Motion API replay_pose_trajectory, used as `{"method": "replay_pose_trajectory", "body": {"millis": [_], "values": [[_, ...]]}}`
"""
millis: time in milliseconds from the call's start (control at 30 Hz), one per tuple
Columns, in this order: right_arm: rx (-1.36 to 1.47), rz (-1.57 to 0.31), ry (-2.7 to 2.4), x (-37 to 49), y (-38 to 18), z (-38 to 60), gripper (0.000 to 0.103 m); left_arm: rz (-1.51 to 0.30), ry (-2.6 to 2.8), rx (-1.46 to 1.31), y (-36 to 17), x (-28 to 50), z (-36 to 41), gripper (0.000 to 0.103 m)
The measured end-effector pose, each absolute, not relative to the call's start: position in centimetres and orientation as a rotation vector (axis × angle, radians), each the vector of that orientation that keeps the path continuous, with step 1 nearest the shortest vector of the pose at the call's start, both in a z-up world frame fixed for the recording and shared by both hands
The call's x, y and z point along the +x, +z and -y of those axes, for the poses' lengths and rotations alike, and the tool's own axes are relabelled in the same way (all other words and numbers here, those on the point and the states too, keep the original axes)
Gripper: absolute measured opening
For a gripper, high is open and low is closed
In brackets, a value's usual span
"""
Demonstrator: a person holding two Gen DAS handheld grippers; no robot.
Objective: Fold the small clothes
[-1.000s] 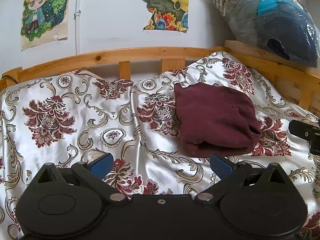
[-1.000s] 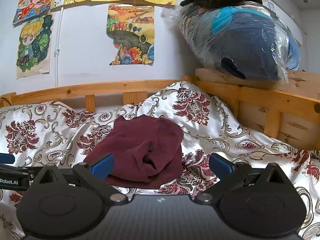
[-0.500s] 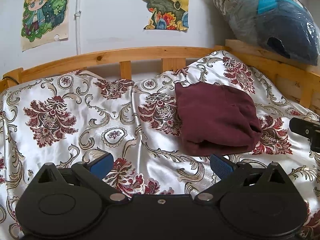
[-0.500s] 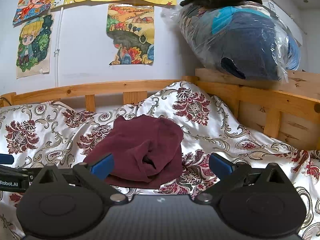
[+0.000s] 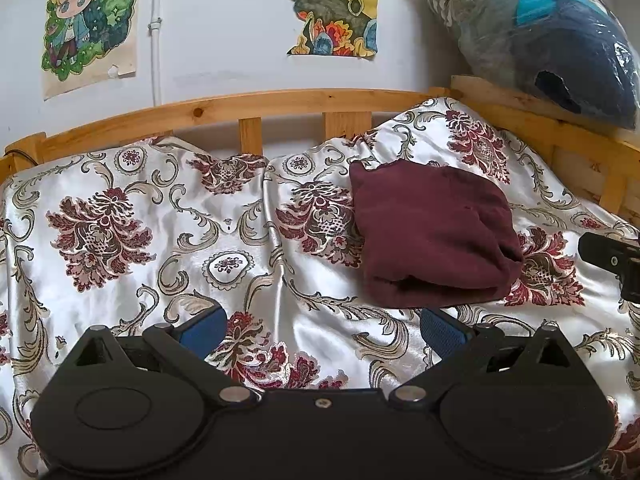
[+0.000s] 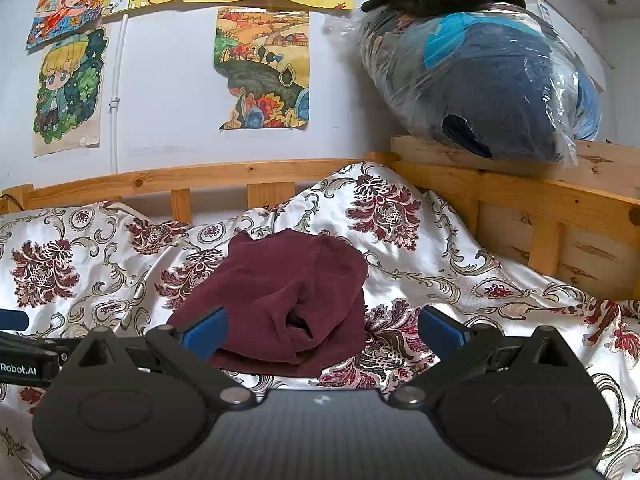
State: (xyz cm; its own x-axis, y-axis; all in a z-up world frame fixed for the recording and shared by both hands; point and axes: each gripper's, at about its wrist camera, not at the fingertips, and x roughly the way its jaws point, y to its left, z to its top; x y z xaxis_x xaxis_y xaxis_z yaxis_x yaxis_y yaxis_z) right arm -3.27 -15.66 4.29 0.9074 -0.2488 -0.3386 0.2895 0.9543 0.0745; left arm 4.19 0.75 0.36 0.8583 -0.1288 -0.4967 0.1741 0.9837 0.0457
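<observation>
Garment (image 5: 434, 236): maroon, soft knit, folded into a compact bundle, lying flat on floral bedspread (image 5: 160, 216).

Glossy satin bedspread (image 5: 224, 232) w/ woven floral pattern; matt, soft maroon cloth garment (image 5: 432, 236); smooth varnished pine bed rail (image 5: 280, 104); crinkled clear plastic bag (image 6: 480, 80); matt paper drawings (image 6: 264, 68); matt black plastic gripper (image 6: 322, 330) w/ ribbed blue pads (image 6: 204, 330).

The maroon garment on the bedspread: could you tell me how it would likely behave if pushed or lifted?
The maroon garment looks soft and floppy; lifted by one edge, its loose folds would probably fall open. The satin bedspread looks glossy, so a push would likely slide the bundle rather than flatten it.
</observation>
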Motion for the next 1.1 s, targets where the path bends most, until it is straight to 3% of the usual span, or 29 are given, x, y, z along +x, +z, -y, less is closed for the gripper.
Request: {"method": "replay_pose_trajectory", "body": {"millis": [1100], "values": [[0.114, -0.353, -0.264, -2.84, 4.10, 15.59, 0.103, -0.592, -0.159, 0.071, -0.33, 4.79, -0.90, 0.102]]}}
